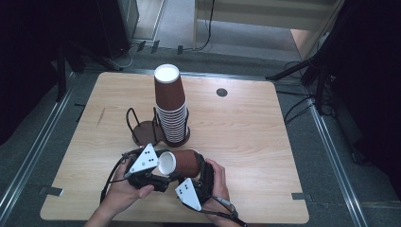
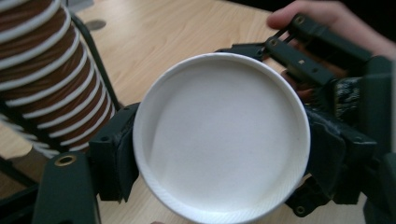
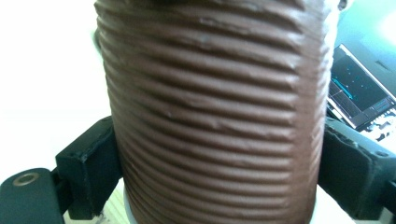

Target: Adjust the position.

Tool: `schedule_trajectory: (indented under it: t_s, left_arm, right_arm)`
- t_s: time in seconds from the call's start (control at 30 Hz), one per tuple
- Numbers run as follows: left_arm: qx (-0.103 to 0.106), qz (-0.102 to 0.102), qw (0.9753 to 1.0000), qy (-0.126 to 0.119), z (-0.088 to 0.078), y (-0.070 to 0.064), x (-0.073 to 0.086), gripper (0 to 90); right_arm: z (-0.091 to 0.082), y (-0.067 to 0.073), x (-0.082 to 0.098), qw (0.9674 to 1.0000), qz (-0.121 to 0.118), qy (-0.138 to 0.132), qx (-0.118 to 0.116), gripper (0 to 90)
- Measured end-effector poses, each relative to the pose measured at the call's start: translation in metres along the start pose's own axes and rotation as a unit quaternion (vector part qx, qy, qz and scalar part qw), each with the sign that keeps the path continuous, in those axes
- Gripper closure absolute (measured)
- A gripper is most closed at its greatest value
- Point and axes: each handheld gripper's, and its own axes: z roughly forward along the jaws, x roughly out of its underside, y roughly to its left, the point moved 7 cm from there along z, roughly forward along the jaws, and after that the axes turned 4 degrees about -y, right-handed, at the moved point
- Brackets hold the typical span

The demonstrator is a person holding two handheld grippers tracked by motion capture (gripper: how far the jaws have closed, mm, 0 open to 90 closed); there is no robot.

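A brown ribbed paper cup [image 1: 184, 163] lies on its side just above the table's front part, held between both grippers. My left gripper [image 1: 163, 165] is shut on its white base end [image 2: 222, 140], a black jaw pressing on each side of the rim. My right gripper [image 1: 201, 170] is shut across the cup's ribbed wall [image 3: 210, 116], with a pad against each flank. In the left gripper view the right gripper's black linkage [image 2: 317, 51] and the hand on it show behind the cup.
A tall stack of upturned brown cups [image 1: 170, 109] stands in a black wire holder [image 1: 142, 130] just behind the grippers, close to my left jaw [image 2: 42, 79]. The holder's left slot is bare. A dark round hole [image 1: 222, 92] marks the wooden table [image 1: 255, 137].
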Motion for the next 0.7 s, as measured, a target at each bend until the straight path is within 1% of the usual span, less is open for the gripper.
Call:
schedule_trajectory:
  t_s: [0.07,0.2,0.3,0.43,0.47,0.53,0.63,0.7]
  left_arm:
    - [0.000,0.001,1.0000,-0.001,-0.0001,0.0000,-0.0007,22.7]
    - [-0.006,0.000,0.9999,0.011,0.0034,-0.0021,0.0002,23.3]
    - [-0.003,-0.004,0.9999,0.012,0.0041,-0.0023,0.0004,23.6]
    - [0.011,-0.018,0.9998,0.006,0.0011,0.0003,-0.0011,23.9]
    - [0.015,-0.019,0.9997,0.005,0.0007,0.0008,-0.0013,23.9]
    - [0.015,-0.022,0.9996,-0.001,0.0002,0.0007,-0.0017,23.9]
    - [0.023,-0.022,0.9995,-0.005,0.0000,-0.0010,-0.0025,23.9]
    - [0.019,-0.024,0.9995,-0.009,-0.0005,-0.0023,-0.0032,23.9]
  right_arm:
    - [-0.0004,-0.0007,-0.0011,0.9999,0.011,-0.001,-0.002,8.9]
    - [0.0004,-0.0008,0.0012,0.9999,0.009,0.005,-0.003,7.7]
    - [0.0005,-0.0002,0.0030,0.9999,0.013,0.007,-0.006,6.8]
    - [-0.0010,-0.0009,0.0007,0.9996,0.025,0.001,-0.013,6.3]
    - [-0.0015,-0.0008,0.0001,0.9994,0.030,0.001,-0.016,6.2]
    - [-0.0024,-0.0003,-0.0007,0.9990,0.040,0.003,-0.022,5.3]
    - [-0.0029,-0.0019,-0.0016,0.9989,0.043,0.000,-0.020,2.0]
    - [-0.0036,-0.0033,-0.0022,0.9985,0.051,-0.001,-0.020,0.0]
